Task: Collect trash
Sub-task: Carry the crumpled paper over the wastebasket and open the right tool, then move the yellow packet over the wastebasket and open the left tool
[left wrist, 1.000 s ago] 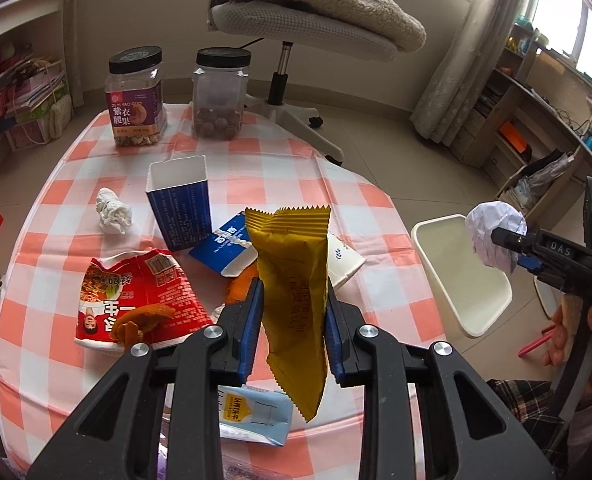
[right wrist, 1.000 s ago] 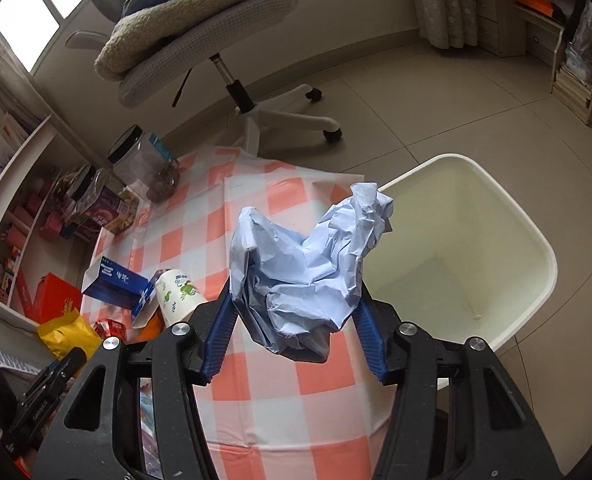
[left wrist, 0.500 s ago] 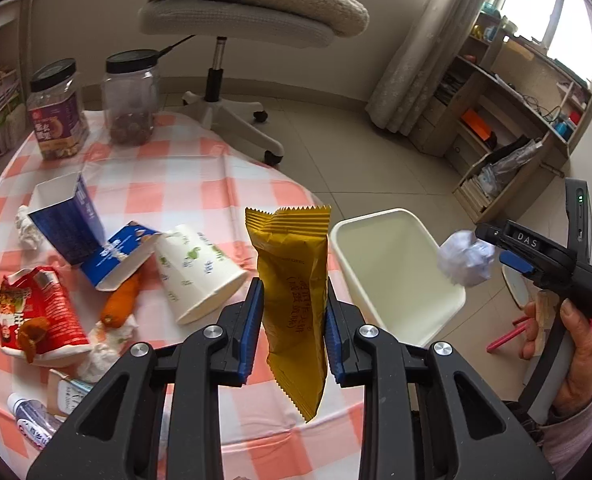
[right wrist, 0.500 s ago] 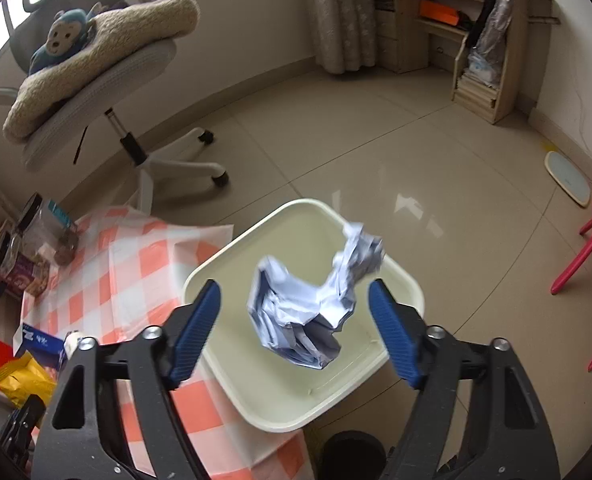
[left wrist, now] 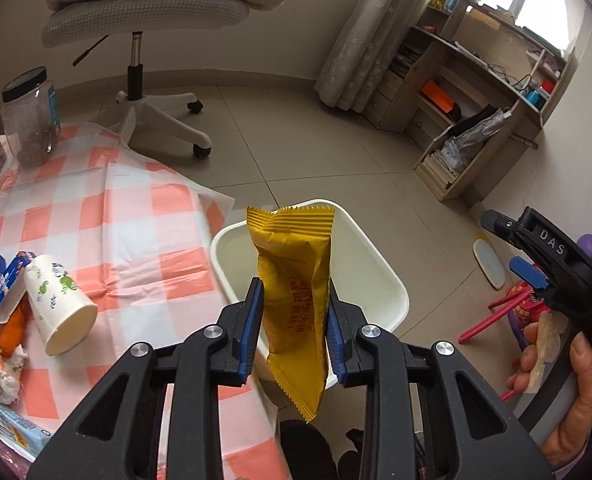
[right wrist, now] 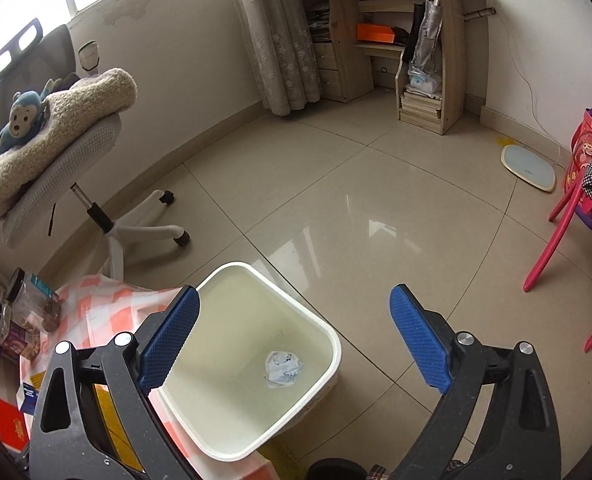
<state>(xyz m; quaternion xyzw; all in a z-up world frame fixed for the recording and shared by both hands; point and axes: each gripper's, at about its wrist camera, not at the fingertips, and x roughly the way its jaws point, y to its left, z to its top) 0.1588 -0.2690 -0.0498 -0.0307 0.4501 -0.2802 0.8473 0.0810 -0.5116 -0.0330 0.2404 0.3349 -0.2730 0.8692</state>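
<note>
Left wrist view: left gripper (left wrist: 294, 330) has its jaws clamped on a yellow snack wrapper (left wrist: 296, 292), blue pads pressing both sides, wrapper upright w/ crimped top edge up and lower end hanging below the jaws. It's held over the near rim of the white bin (left wrist: 380, 276), which stands on the floor just beside the desk (left wrist: 136, 216) w/ the orange-white checked cloth. Left on the desk: paper cup (left wrist: 58, 304) lying on its side, open mouth toward camera; blue carton (left wrist: 6, 292) touching it; an orange scrap (left wrist: 12, 326) below that; white tissue wad (left wrist: 10, 372) near the edge; 2 clear jars w/ black lids at far left, one at (left wrist: 30, 114). Office chair (left wrist: 152, 20) w/ a fleece blanket behind the desk.

At right edge of that view, a hand (left wrist: 568, 396) holds the right gripper (left wrist: 516, 248), nothing in it.

Right wrist view: right gripper (right wrist: 294, 340) jaws wide apart, having just been opening, nothing between the pads. Crumpled paper ball (right wrist: 283, 368) lies on the bottom of the bin (right wrist: 256, 272), directly below and between the jaws. A bit of the yellow wrapper (right wrist: 110, 412) shows low left behind the left finger. Blue monkey toy (right wrist: 20, 114) sits on the chair blanket.
</note>
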